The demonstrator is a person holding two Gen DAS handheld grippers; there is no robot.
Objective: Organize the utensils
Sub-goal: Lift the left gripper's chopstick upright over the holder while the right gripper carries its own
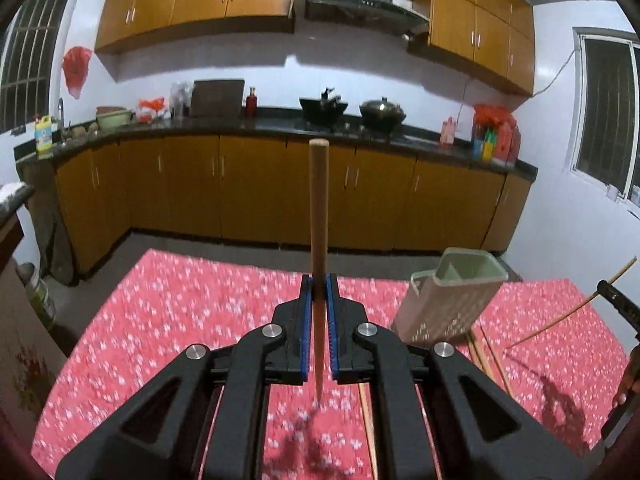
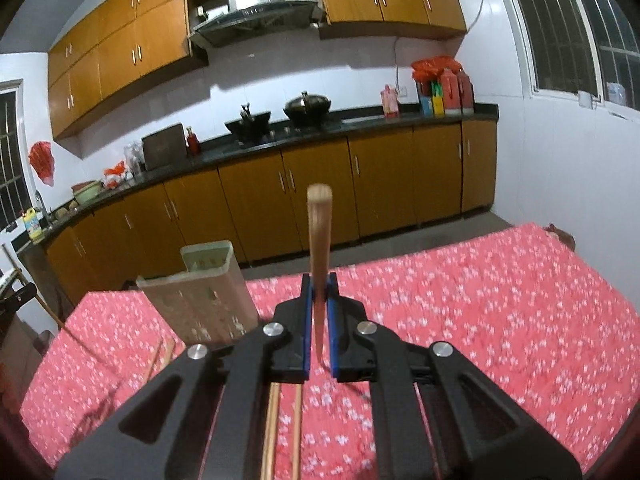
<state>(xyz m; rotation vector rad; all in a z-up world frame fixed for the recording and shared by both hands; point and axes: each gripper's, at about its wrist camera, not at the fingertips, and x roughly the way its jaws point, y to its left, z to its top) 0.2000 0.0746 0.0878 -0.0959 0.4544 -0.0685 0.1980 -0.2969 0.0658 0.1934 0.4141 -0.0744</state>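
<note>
Left gripper (image 1: 319,300) and right gripper (image 2: 319,300) each clamped on one tapered wooden chopstick (image 1: 319,216), lifted.
Next: drop both into slotted beige plastic holder (image 1: 448,300), 2 o'clock on floral red counter (image 1: 180,320); loose chopsticks remain.

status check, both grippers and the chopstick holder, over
Left gripper shut on a chopstick. Right gripper shut on another chopstick. Holder upright on the tablecloth, nothing blocking its mouth. Loose chopsticks below.
</note>
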